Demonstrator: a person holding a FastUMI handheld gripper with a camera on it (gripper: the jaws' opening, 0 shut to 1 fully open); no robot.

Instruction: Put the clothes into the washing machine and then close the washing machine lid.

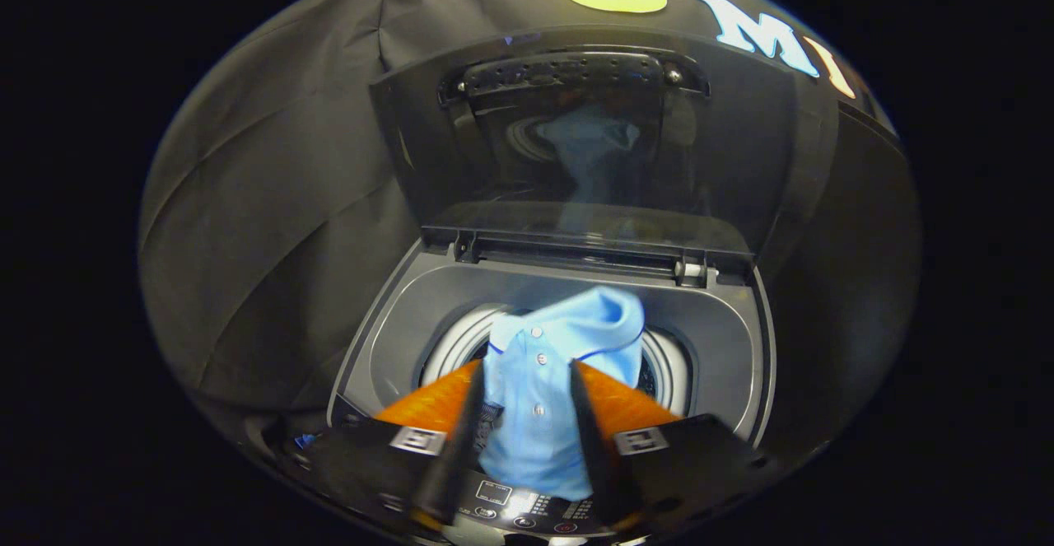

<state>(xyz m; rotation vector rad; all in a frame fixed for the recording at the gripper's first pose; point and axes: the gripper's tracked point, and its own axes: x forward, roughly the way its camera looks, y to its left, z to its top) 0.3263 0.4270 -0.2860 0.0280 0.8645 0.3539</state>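
From the gripper view, your gripper [527, 402] points down and forward at the open top of the washing machine [412, 315]. Its jaws are clenched on a light blue shirt [547, 357], one finger on each side of the button strip. The shirt hangs over the round drum [449, 348], with its collar bunched up just past the fingers. The lid [593, 142] stands up behind the opening. The control panel [527, 506] sits under the fingers.
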